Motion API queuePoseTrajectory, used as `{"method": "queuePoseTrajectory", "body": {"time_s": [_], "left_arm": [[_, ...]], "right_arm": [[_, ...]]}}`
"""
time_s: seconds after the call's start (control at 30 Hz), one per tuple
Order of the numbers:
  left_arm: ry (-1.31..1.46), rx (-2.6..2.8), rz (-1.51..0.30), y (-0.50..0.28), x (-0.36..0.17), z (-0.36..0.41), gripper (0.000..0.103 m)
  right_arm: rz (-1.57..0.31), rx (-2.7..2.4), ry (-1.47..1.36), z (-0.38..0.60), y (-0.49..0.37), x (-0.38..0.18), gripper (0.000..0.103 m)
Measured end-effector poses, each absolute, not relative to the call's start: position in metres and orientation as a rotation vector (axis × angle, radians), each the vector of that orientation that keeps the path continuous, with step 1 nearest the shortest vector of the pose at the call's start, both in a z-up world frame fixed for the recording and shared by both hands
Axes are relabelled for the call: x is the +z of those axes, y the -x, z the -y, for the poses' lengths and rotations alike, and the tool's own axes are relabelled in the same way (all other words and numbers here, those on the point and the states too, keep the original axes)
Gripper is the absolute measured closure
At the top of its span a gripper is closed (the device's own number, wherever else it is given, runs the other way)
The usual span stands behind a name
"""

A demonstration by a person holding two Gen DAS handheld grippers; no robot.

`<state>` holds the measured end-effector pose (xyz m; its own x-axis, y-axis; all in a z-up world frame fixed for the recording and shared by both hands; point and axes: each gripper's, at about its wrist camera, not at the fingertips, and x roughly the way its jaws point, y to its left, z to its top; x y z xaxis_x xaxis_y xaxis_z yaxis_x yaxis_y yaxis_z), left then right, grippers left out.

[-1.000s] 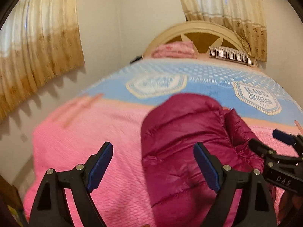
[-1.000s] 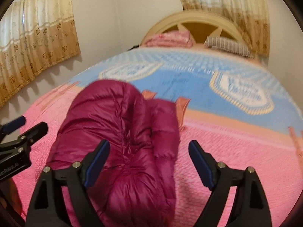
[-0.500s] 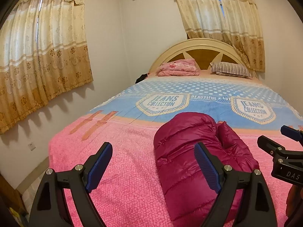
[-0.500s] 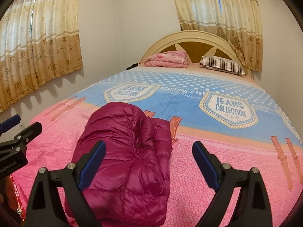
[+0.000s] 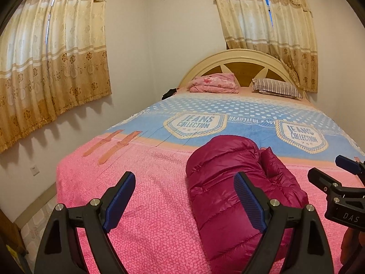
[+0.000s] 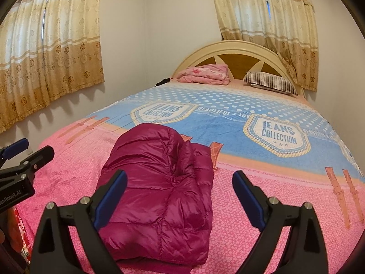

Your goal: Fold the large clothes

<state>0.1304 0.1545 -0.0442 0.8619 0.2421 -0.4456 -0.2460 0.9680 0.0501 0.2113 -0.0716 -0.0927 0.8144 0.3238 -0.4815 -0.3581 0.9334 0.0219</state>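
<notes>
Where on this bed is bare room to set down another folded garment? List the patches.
Free: the pink stretch of bedspread left of the folded magenta jacket; the pink stretch right of it; the blue band up to the pink bedding and striped pillow. Crowded: the jacket's spot and the headboard end.

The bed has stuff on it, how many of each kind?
Puffer jacket, magenta, folded: 1
Folded pink blanket: 1
Striped pillow: 1
Dark thing at the far left edge, too small to tell: 1
Total: 4
</notes>
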Motion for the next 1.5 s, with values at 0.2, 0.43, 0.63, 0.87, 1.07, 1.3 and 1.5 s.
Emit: {"method": "queuePoseTrajectory", "body": {"time_s": [0.2,0.43,0.63,0.87,1.07,1.3,1.5], "left_arm": [[0.004,0.248,-0.46,-0.128,-0.043,-0.153,0.015],[-0.004,0.25,-0.459,-0.13,-0.044,-0.152,0.014],[-0.008,0.263,-0.459,-0.13,-0.046,-0.152,0.014],[0.0,0.271,-0.458,-0.13,-0.047,-0.154,0.014],[0.001,0.261,-0.458,-0.13,-0.046,-0.155,0.014],[0.009,0.257,-0.466,-0.13,-0.044,-0.156,0.014],[0.025,0.257,-0.479,-0.131,-0.045,-0.16,0.014]], "right_arm": [[-0.494,0.363,0.062,0.076,-0.21,-0.092,0.007],[-0.491,0.36,0.063,0.079,-0.208,-0.091,0.007],[-0.487,0.365,0.07,0.078,-0.207,-0.09,0.007],[-0.475,0.367,0.076,0.077,-0.205,-0.087,0.007],[-0.458,0.364,0.069,0.077,-0.205,-0.082,0.007],[-0.441,0.368,0.069,0.076,-0.203,-0.076,0.007],[-0.428,0.372,0.068,0.075,-0.2,-0.075,0.006]]}}
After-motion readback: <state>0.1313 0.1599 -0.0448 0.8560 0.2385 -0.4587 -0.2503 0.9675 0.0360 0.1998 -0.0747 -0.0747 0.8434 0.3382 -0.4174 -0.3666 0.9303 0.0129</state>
